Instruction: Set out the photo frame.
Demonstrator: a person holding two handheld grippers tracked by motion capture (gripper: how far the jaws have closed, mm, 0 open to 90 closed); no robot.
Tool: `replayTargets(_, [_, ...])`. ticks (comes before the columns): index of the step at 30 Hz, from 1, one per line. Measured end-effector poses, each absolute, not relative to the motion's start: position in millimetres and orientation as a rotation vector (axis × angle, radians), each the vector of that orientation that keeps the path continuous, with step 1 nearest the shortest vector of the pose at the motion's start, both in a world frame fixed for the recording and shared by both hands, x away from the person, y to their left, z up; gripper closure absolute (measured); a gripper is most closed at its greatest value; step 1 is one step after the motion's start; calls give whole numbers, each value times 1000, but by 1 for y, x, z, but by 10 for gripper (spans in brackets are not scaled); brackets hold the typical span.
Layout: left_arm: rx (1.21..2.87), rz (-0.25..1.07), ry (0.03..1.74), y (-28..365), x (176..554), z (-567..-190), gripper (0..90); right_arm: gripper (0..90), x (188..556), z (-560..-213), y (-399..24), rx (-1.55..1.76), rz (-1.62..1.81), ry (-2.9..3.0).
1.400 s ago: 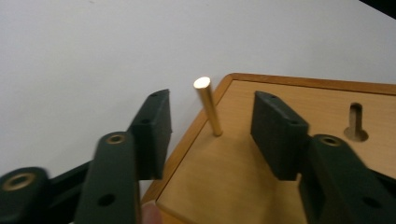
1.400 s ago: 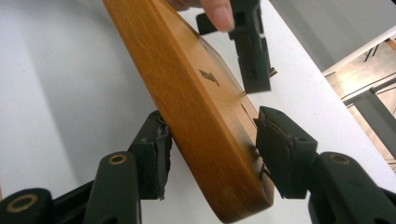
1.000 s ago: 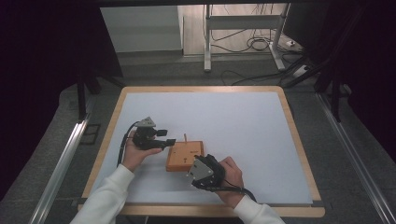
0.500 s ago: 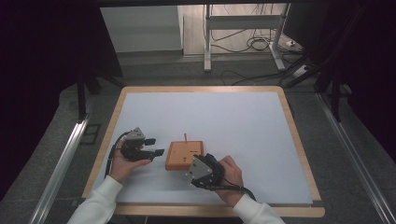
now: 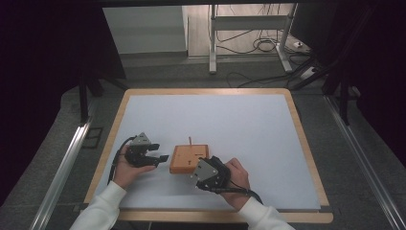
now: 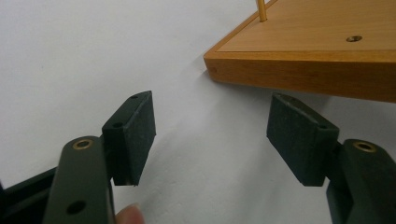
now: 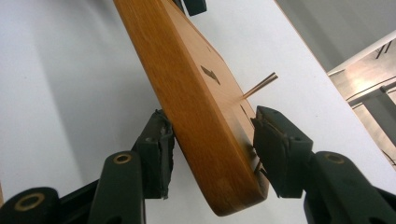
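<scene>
Down near the front edge of the desk (image 5: pixel 268 110), the right gripper (image 5: pixel 207 173) has its fingers pinching the wooden board's (image 5: pixel 189 158) corner. Left gripper (image 5: pixel 160 158) sits just beside it, fingers spread. That corner-only grip looks like it could slip and tilt the thin peg (image 5: pixel 190 140).

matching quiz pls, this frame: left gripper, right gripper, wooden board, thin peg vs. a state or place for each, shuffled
Things:
1. left gripper
2. right gripper
3. wooden board
4. thin peg

States or places:
A. stands up from the board's far edge
B. jaws astride the board's near edge
C. lies on the white table top between the two grippers
D. jaws open, nothing between them, just left of the board

Pairs: 1-D, 2-B, 3-C, 4-A
</scene>
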State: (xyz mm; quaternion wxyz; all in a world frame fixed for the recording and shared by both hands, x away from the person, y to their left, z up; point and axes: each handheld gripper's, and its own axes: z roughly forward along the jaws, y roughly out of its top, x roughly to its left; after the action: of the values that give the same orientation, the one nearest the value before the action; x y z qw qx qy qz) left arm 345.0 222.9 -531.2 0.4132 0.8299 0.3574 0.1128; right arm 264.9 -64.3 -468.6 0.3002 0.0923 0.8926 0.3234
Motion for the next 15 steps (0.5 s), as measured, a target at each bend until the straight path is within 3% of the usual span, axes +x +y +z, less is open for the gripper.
replayTargets(15, [2105,256,912,220,347,-537,323,530,280,-453,-63,266,866,2391])
